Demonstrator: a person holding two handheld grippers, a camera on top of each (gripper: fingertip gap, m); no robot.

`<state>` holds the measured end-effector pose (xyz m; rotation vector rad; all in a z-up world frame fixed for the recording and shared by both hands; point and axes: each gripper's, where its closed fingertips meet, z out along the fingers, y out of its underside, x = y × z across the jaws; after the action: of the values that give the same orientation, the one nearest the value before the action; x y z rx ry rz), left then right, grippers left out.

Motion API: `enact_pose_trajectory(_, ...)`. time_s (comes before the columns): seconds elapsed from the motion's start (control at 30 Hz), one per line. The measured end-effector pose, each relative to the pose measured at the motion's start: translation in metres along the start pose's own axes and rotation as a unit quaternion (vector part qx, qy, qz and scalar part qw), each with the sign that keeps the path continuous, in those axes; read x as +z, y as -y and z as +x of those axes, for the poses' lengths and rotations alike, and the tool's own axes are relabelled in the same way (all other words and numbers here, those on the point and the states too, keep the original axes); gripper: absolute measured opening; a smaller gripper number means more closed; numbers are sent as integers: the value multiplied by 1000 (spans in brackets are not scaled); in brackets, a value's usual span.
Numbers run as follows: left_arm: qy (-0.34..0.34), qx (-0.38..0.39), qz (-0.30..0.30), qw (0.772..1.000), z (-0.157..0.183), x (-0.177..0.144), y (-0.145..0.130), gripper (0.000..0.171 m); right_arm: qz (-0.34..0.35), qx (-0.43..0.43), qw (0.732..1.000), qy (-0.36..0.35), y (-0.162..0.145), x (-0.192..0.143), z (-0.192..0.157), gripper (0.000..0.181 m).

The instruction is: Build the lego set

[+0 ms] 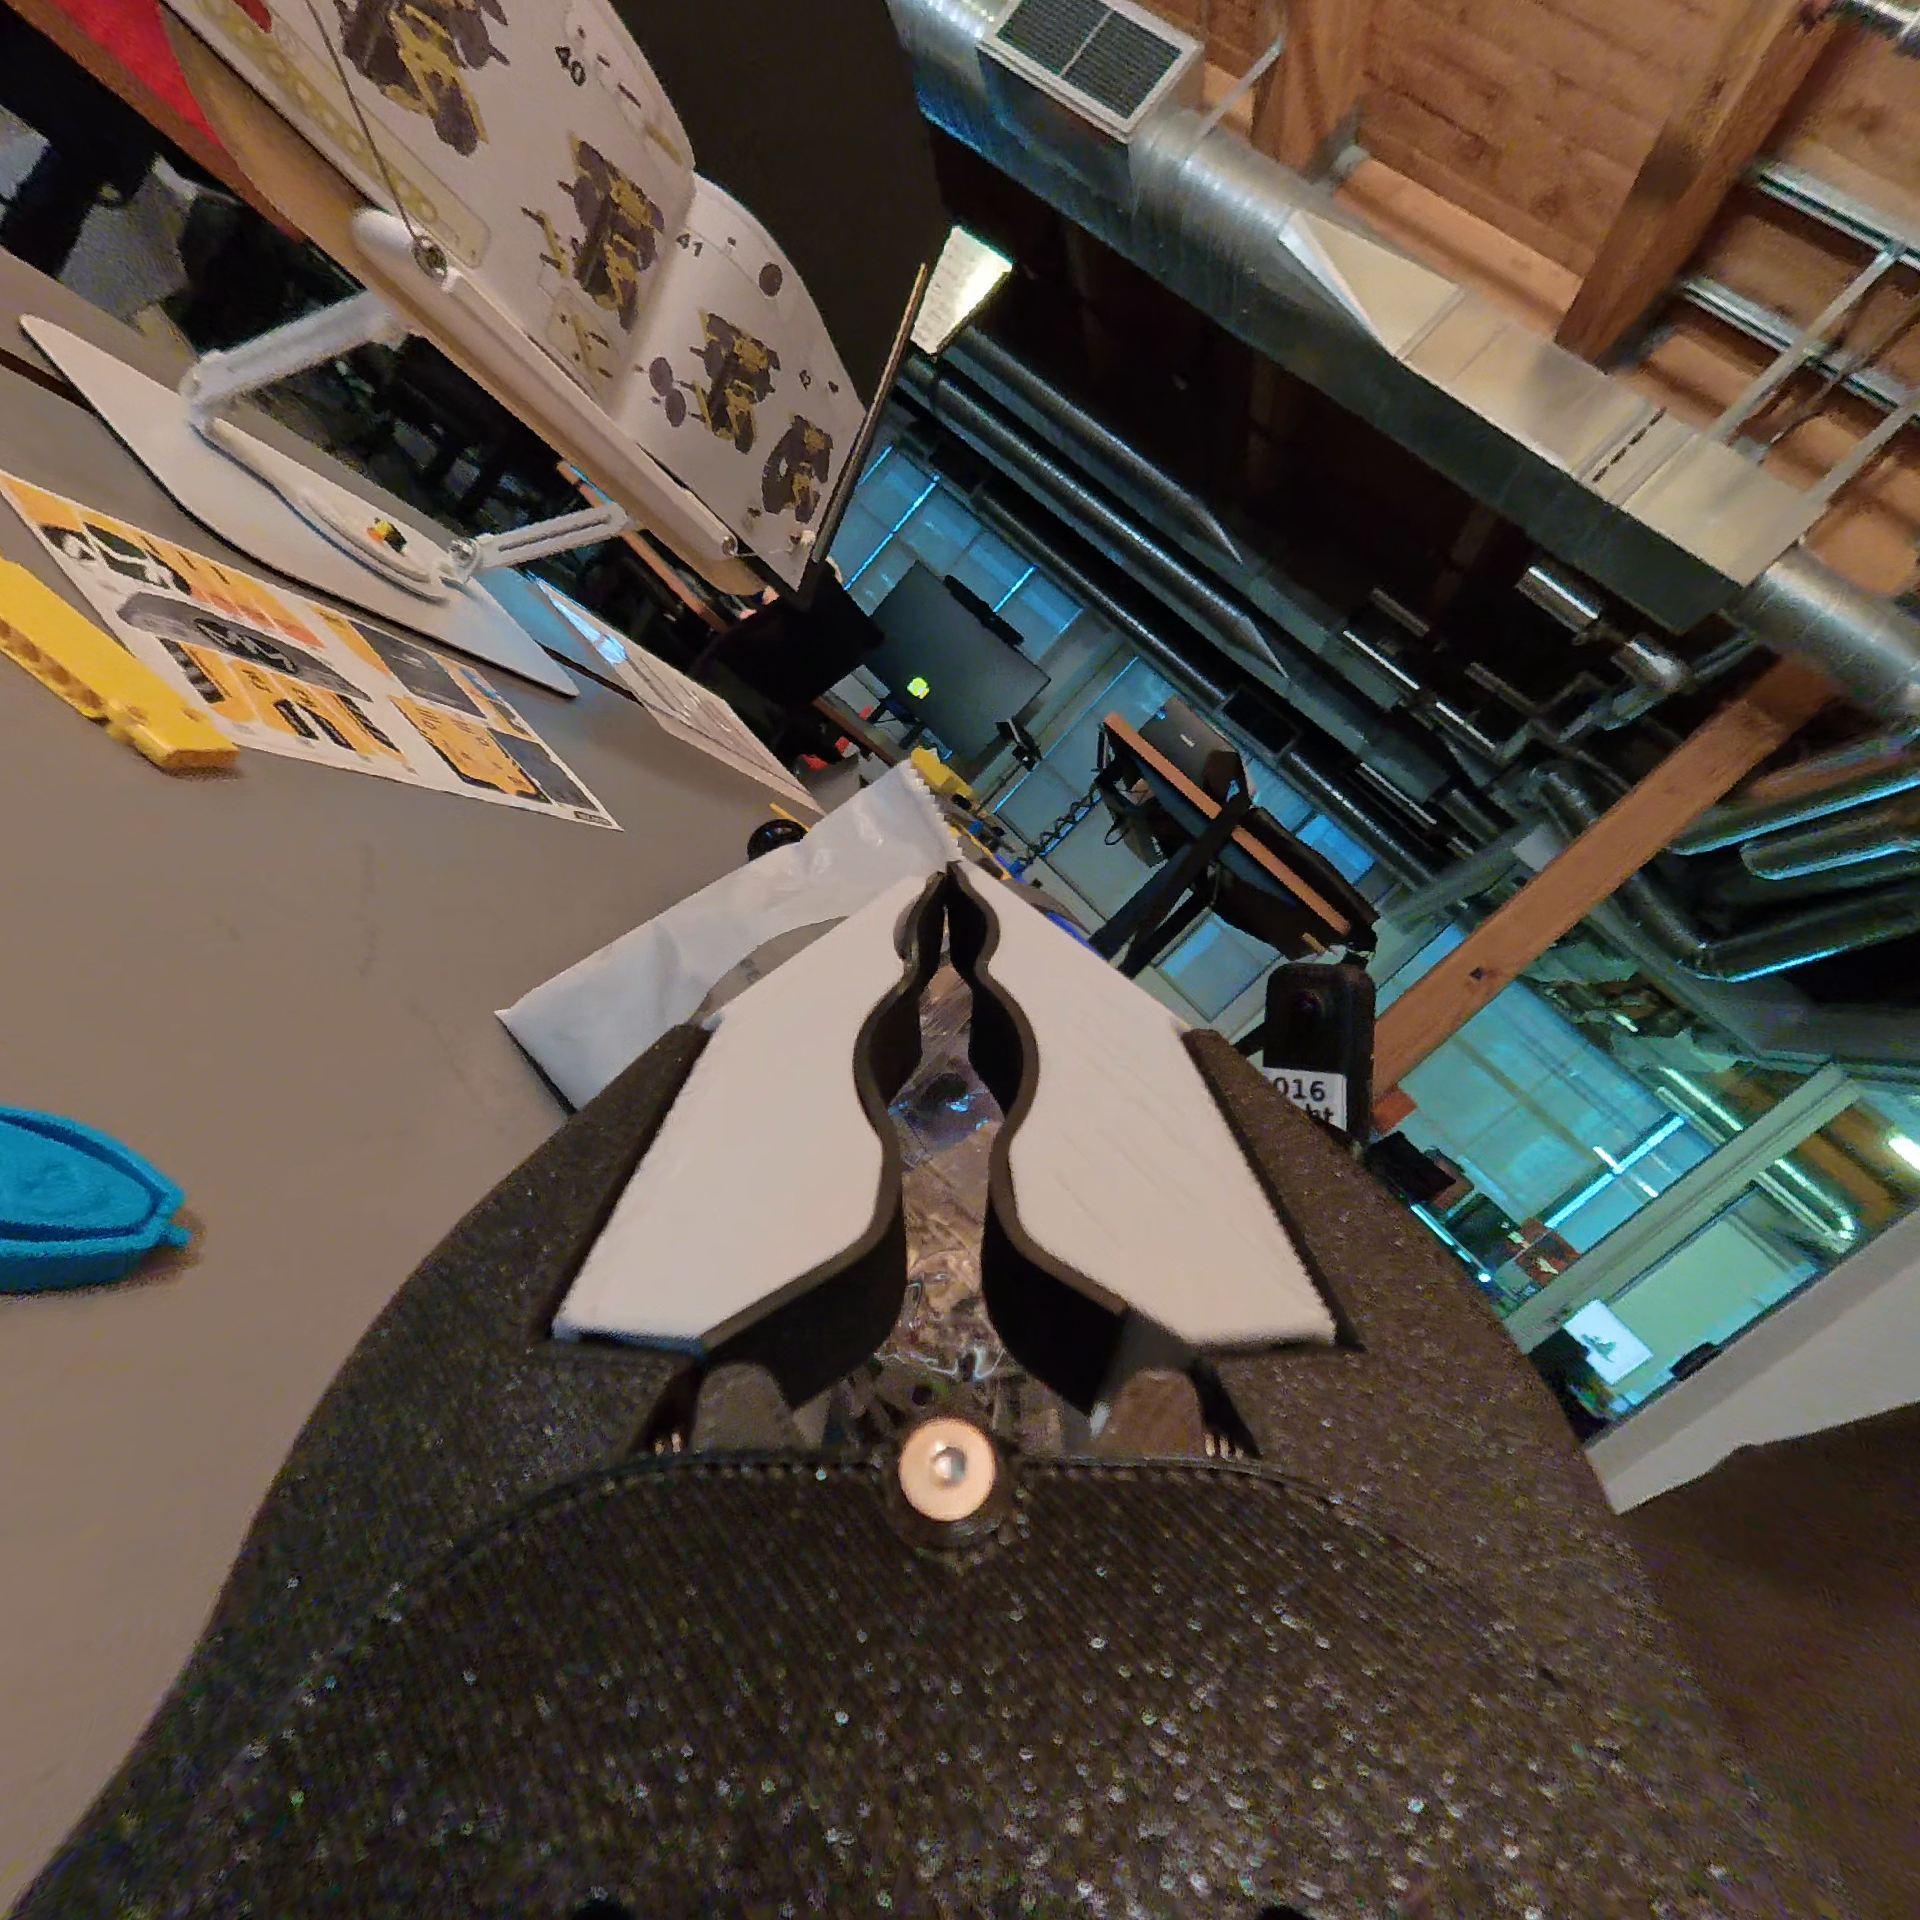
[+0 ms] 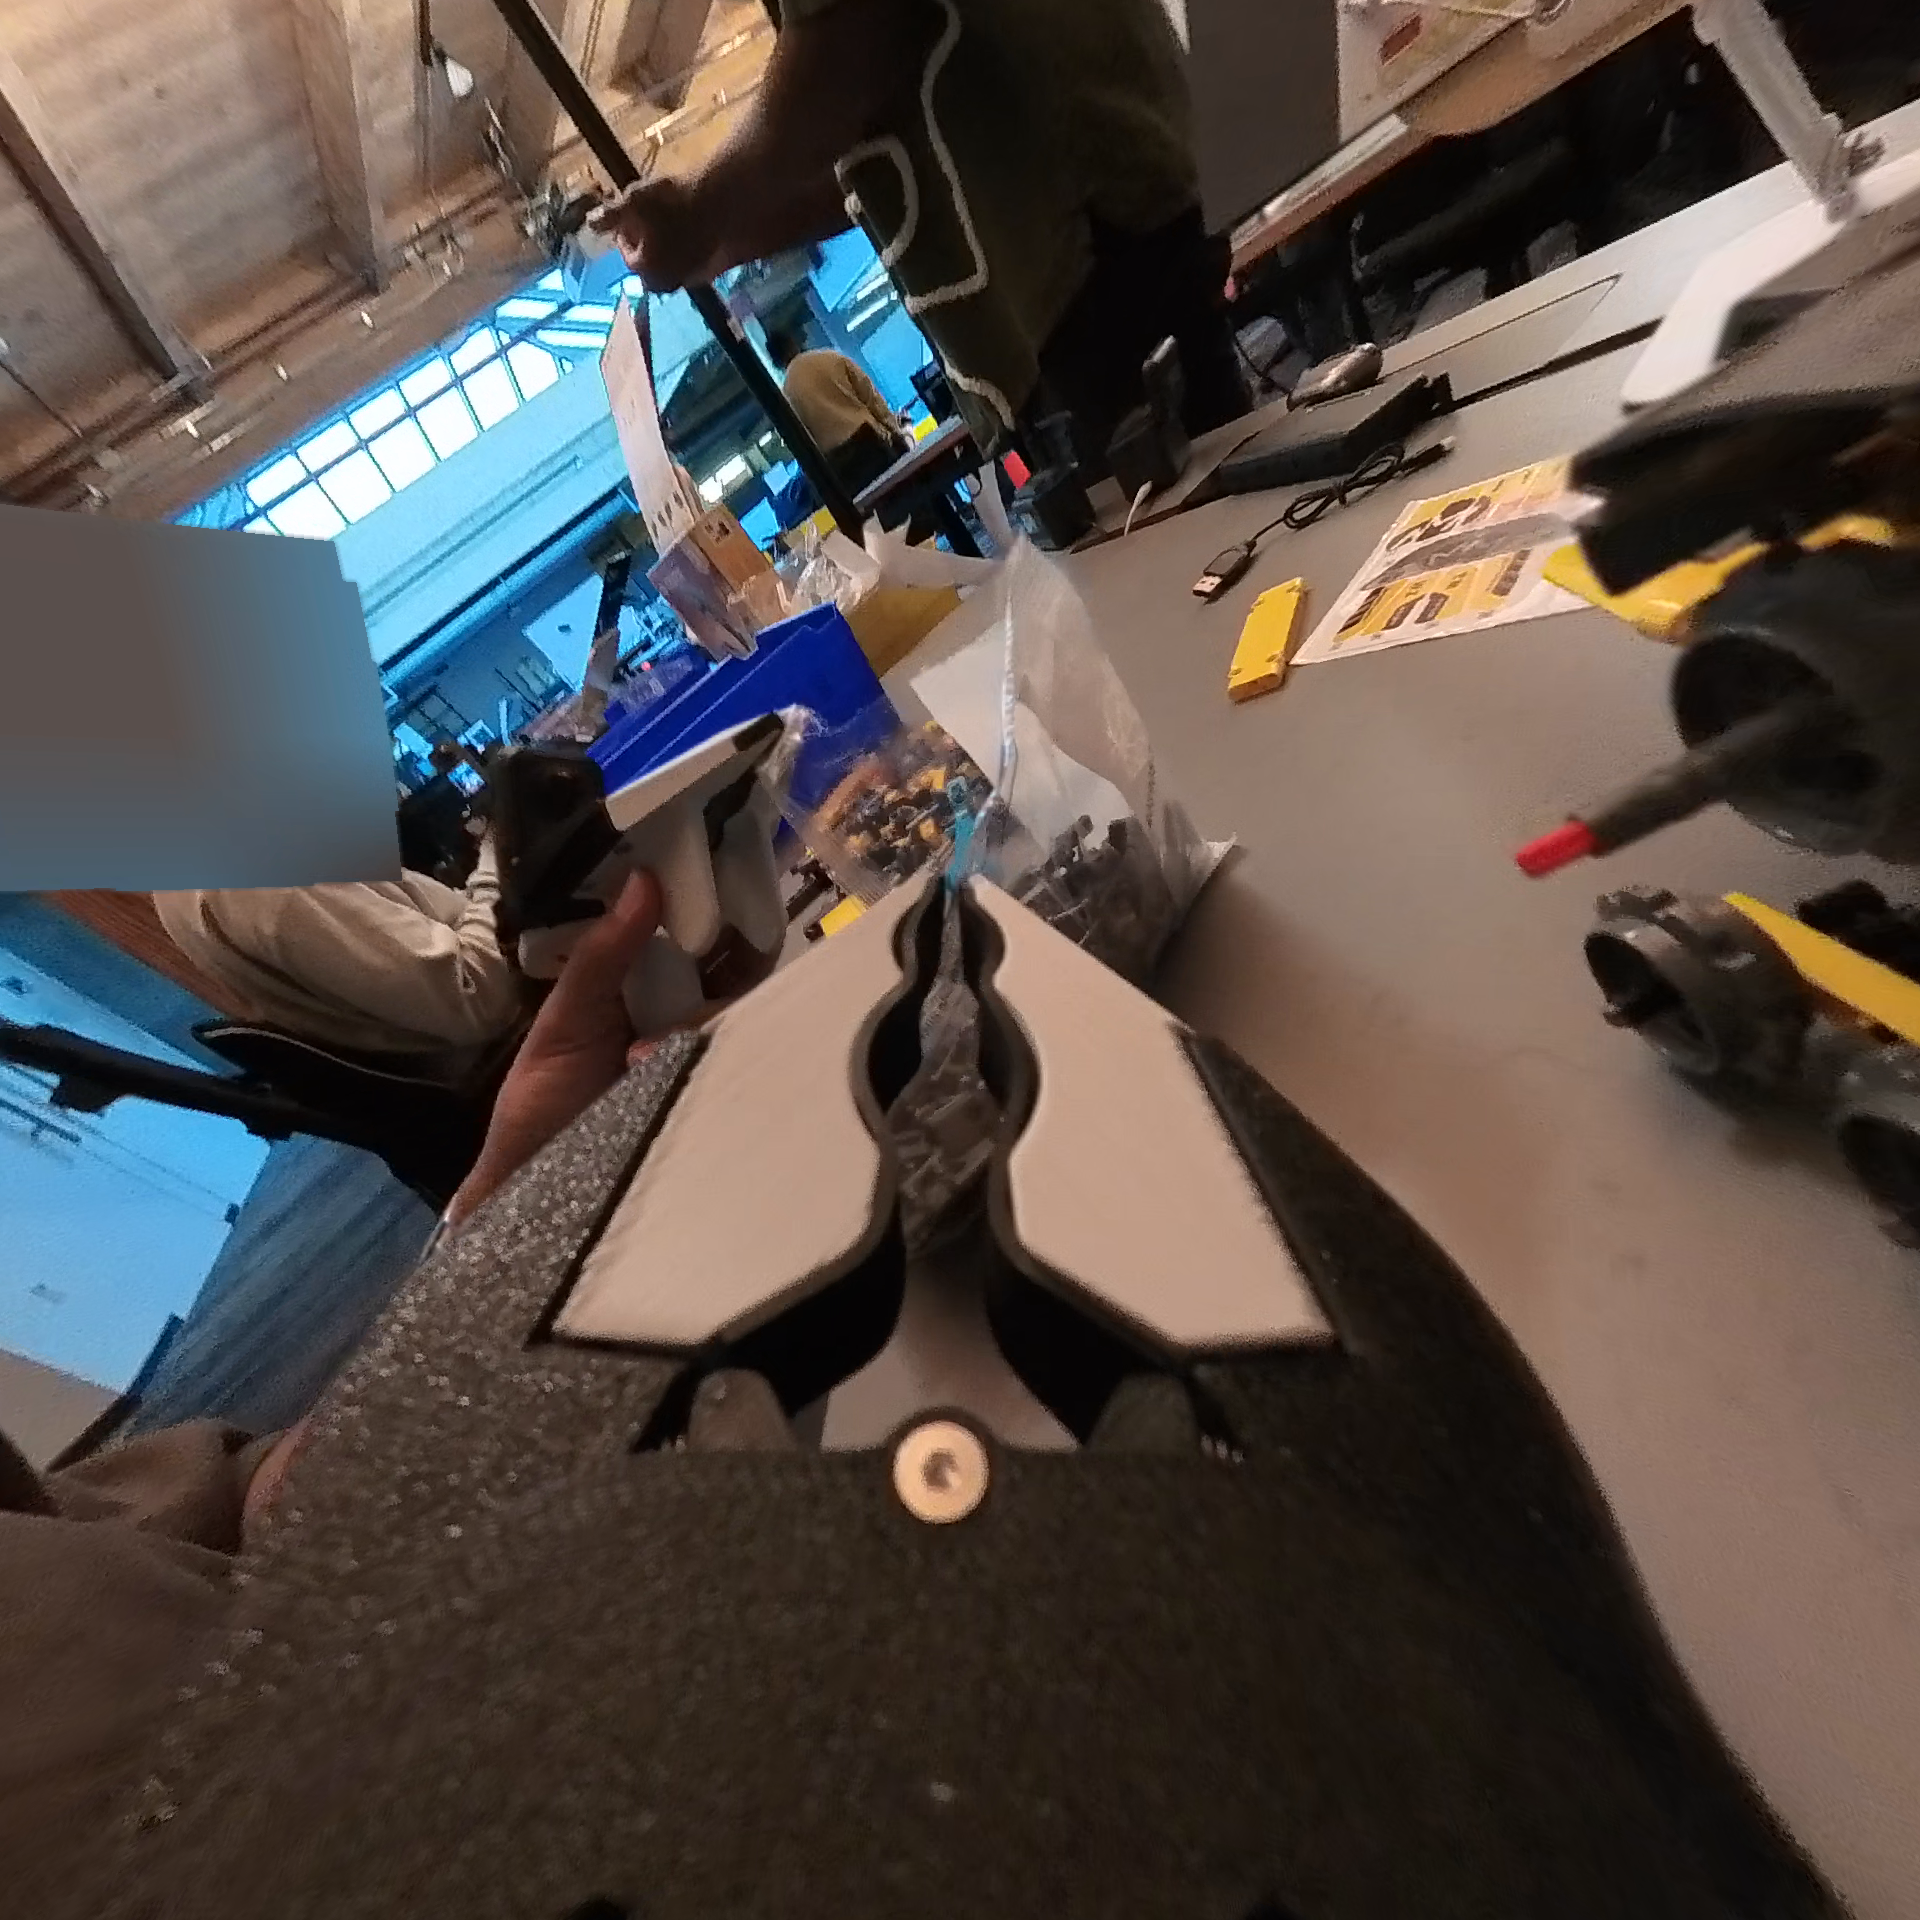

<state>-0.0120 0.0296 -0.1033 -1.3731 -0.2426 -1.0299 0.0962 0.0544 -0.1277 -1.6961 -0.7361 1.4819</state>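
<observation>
My right gripper (image 2: 951,896) is shut on the blue zip edge of a clear plastic bag (image 2: 1081,790) holding several small dark building parts. The bag stands above the grey table (image 2: 1403,1143). My left gripper shows farther off in the right wrist view (image 2: 777,736), held in a hand and pinching another edge of the same bag. In the left wrist view my left gripper (image 1: 948,883) is shut, with crinkled clear plastic (image 1: 940,1174) between its fingers. A white packet (image 1: 727,935) with a serrated edge lies just behind it.
An open instruction booklet (image 1: 582,208) rests on a white stand. A sticker sheet (image 1: 312,665), a yellow beam (image 1: 94,675) and a blue cloth (image 1: 73,1195) lie on the table. A partly built yellow-black vehicle (image 2: 1787,644), wheel assembly (image 2: 1745,997), yellow plate (image 2: 1268,639), cable (image 2: 1309,509), blue bin (image 2: 769,675) and a standing person (image 2: 987,156) are nearby. My hands' fingertips stand some 12 centimeters from each other.
</observation>
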Motion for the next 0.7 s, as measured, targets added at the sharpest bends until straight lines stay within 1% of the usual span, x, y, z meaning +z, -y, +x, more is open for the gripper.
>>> enact_pose_trajectory(0.07,7,13,-4,1000,-1,-2,2,0,-12,-7,1000,1,-2,4,0,6)
enact_pose_trajectory(0.2,24,39,-25,999,-5,-4,-6,0,-28,1,1000,-2,-10,3,3,29)
enact_pose_trajectory(0.23,26,41,-27,998,-6,-4,-7,0,-30,6,1000,-3,-13,0,3,32)
enact_pose_trajectory(0.3,26,35,-26,999,-7,-6,-10,5,-34,6,999,-9,-17,-10,2,36)
enact_pose_trajectory(0.37,26,28,-25,999,-7,-9,-11,13,-41,-14,999,-27,-23,-25,1,41)
enact_pose_trajectory(0.43,31,28,-22,999,-8,-14,-12,16,-38,-35,998,-44,-26,-43,-2,45)
enact_pose_trajectory(0.53,47,34,-17,998,-7,-24,-12,28,-3,-62,997,-48,-24,-76,-19,45)
enact_pose_trajectory(0.6,60,42,-8,997,-2,-36,-11,34,12,-91,995,-32,-31,-99,-37,40)
enact_pose_trajectory(0.63,70,49,-6,996,-1,-42,-12,36,8,-111,993,-26,-41,-110,-45,36)
enact_pose_trajectory(0.7,82,58,0,995,5,-55,-15,40,-31,-152,988,-25,-75,-124,-52,30)
